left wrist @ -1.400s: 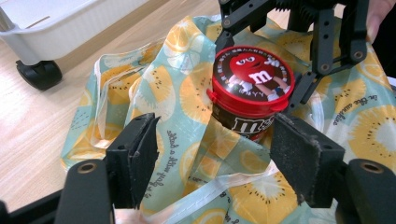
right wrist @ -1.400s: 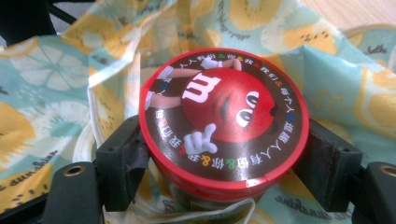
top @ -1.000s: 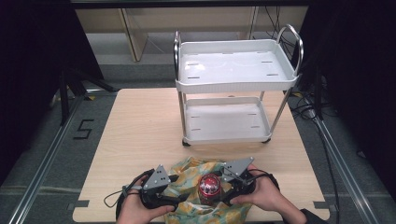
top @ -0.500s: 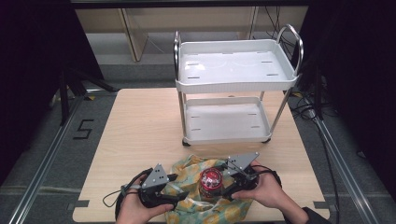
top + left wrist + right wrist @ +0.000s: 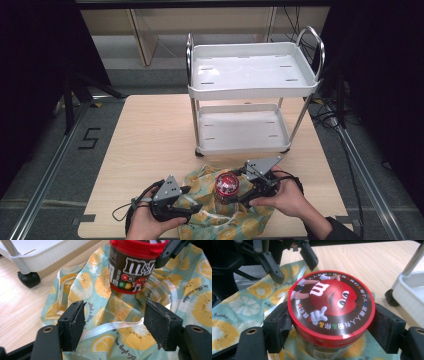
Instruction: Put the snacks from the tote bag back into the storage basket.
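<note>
Lifted slightly, candy jar (image 5: 227, 186) in right gripper (image 5: 239, 194) – base hides bag (image 5: 220, 220).

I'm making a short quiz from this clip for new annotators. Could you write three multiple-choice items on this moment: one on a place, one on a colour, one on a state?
1. Where does the candy jar stand?
A. on the lemon-print bag
B. on the cart's top shelf
C. on the floor

2. What colour is the jar's lid?
A. blue
B. red
C. white

3. How is the left tool?
A. shut on the jar
B. shut on the cart's leg
C. open over the bag

Key: 1 A, the jar sits amid the bag's fabric on the table, near the white cart. 2 B, the right gripper view shows a red lid. 3 C, its jaws stand apart over the bag, while the right tool clasps the jar.
</note>
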The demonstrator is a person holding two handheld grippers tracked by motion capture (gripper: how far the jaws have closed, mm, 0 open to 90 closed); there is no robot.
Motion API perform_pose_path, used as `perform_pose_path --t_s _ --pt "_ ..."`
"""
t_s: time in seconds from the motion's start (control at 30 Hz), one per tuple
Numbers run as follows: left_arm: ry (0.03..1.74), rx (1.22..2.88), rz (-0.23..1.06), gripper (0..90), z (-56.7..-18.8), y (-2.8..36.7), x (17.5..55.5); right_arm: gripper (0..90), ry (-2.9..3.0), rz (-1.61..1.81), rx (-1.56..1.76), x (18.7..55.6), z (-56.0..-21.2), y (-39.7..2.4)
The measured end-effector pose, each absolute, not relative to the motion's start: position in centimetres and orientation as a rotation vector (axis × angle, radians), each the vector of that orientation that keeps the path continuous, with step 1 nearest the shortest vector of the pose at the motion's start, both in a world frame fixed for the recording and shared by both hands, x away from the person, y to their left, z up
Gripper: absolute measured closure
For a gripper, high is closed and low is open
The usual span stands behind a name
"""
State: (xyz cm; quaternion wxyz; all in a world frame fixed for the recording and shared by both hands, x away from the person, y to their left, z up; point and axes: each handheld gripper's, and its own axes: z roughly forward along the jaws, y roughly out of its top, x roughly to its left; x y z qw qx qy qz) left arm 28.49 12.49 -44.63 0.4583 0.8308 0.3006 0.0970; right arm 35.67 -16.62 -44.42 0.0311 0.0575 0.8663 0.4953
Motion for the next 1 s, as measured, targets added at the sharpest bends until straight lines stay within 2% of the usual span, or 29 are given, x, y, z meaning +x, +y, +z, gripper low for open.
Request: perform_pose_path --t_s 1.0 --pt "0.774 2.003 0.258 33.5 -44.5 12.7 28.7 26.1 2.585 1.578 0.251 37.0 -42.8 -17.3"
